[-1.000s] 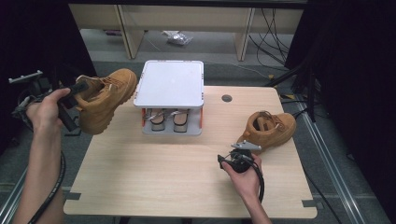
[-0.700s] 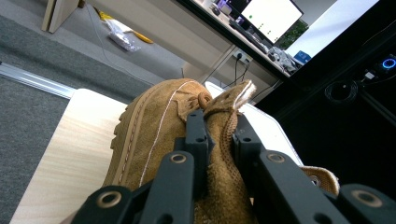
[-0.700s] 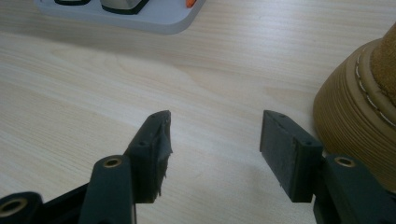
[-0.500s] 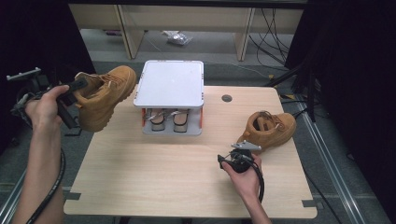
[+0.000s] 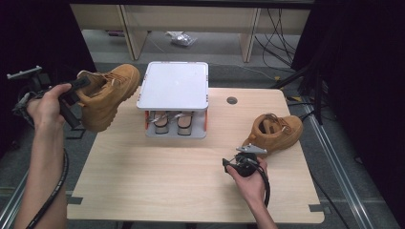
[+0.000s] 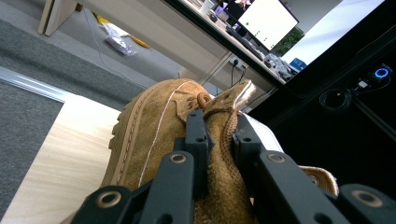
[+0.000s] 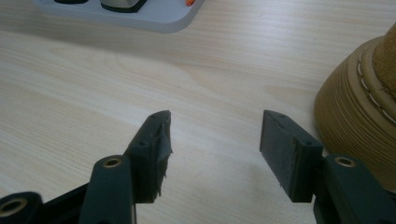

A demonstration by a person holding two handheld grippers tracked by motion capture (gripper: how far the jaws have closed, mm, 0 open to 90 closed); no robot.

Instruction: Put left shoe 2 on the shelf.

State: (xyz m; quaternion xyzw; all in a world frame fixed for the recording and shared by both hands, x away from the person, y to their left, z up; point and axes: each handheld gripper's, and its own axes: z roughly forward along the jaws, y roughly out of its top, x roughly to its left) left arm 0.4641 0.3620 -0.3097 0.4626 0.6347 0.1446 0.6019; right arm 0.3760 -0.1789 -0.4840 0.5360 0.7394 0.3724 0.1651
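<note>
High view: we are holding a tan suede boot (image 5: 107, 95) aloft at the desk's (image 5: 157, 181) left edge, the left hand-held gripper (image 5: 71, 98) pinching its collar; we judge a level carry toward the white rack (image 5: 173, 86) is keeping it from swinging

Left gripper view: black jaws are clamping soft napped suede (image 6: 154, 126) above a ridged sole

Right gripper view: the right hand-held gripper (image 7: 212, 140) is standing spread and empty over pale woodgrain, the second boot's (image 7: 362, 116) stitched welt just beside it
</note>
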